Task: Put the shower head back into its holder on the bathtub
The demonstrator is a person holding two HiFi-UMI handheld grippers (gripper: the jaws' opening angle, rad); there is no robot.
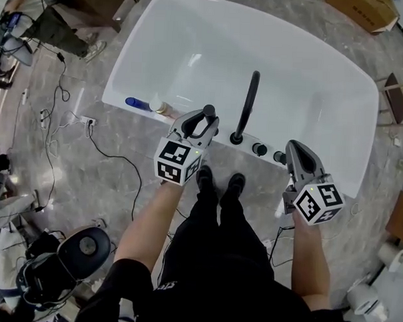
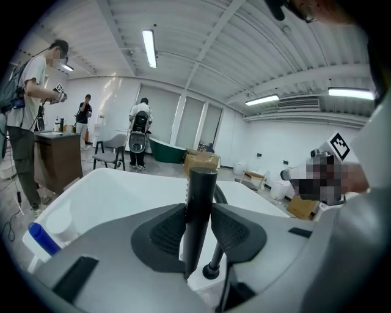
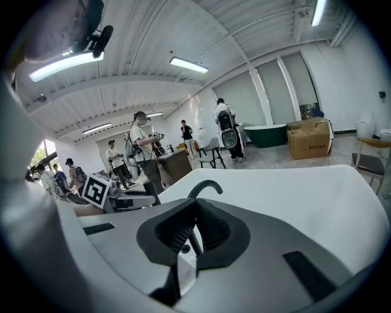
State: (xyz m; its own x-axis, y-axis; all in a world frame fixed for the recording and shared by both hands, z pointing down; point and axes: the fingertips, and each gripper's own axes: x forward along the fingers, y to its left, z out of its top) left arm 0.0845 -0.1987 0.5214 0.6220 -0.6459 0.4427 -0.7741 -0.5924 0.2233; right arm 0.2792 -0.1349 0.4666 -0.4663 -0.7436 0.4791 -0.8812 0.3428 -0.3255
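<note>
I stand at the near rim of a white bathtub [image 1: 193,50]. My left gripper [image 1: 204,122] is shut on the black shower head [image 1: 209,112], a dark cylinder that stands upright between the pads [image 2: 160,233] in the left gripper view. It hovers over the rim just left of the black curved faucet [image 1: 246,105]. Two round black fittings [image 1: 259,149] sit on the rim right of the faucet; I cannot tell which is the holder. My right gripper [image 1: 296,150] is shut and empty, its tips close to those fittings. The faucet [image 3: 204,185] shows beyond its jaws.
A blue bottle [image 1: 136,103] lies on the rim at the left. Cables and a power strip [image 1: 84,120] cross the marble floor on the left. A cardboard box [image 1: 365,11] stands at the far right. People work at a counter [image 2: 55,160] behind the tub.
</note>
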